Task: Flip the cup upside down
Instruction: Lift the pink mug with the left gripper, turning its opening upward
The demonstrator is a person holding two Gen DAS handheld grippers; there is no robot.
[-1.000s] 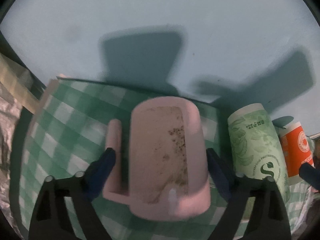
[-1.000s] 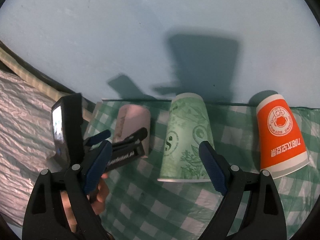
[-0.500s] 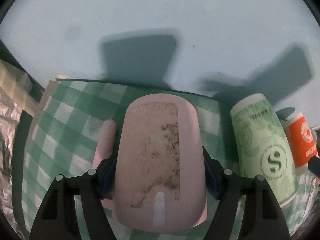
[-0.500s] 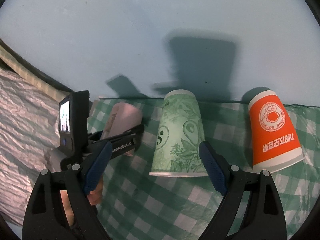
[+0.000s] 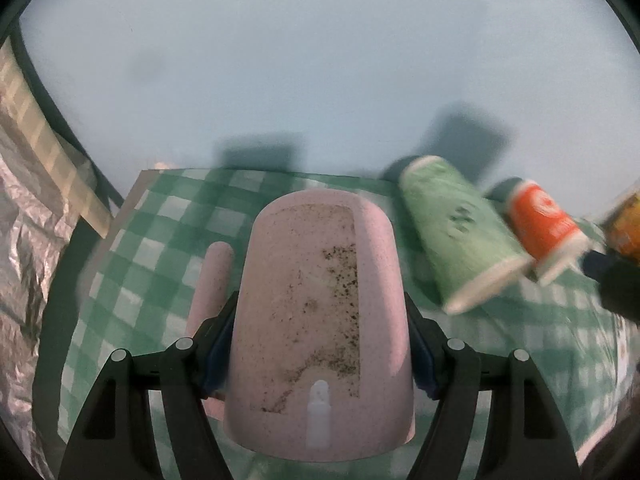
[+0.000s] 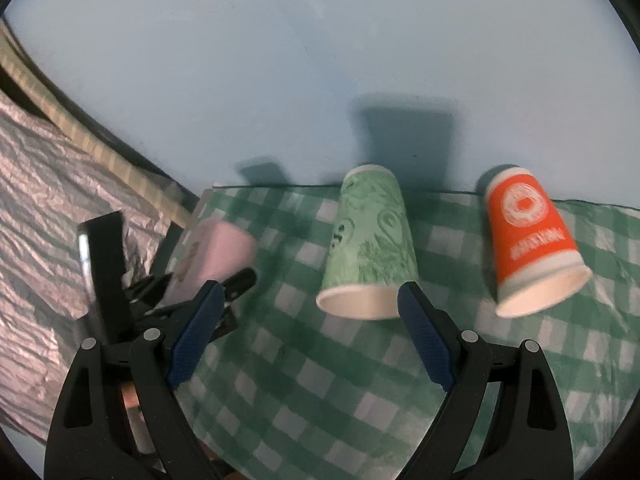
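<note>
A pink handled cup [image 5: 320, 320] with a worn label patch stands upside down, its handle on the left. My left gripper [image 5: 318, 344] is shut on it, a jaw on each side, and holds it over the green checked cloth [image 5: 160, 240]. From the right wrist view the pink cup [image 6: 216, 256] appears tilted in the left gripper [image 6: 192, 292]. My right gripper [image 6: 308, 332] is open and empty, just in front of the upside-down green paper cup [image 6: 372, 244].
An upside-down orange paper cup [image 6: 532, 244] stands right of the green one; both also show in the left wrist view, green [image 5: 460, 232] and orange [image 5: 548, 228]. A pale blue wall [image 6: 320, 80] rises behind the cloth. Crinkled foil [image 6: 40, 184] lies at the left.
My left gripper closed on the pink cup and has lifted and swung with it; the view is blurred with motion. The right gripper shifted slightly and stays open.
</note>
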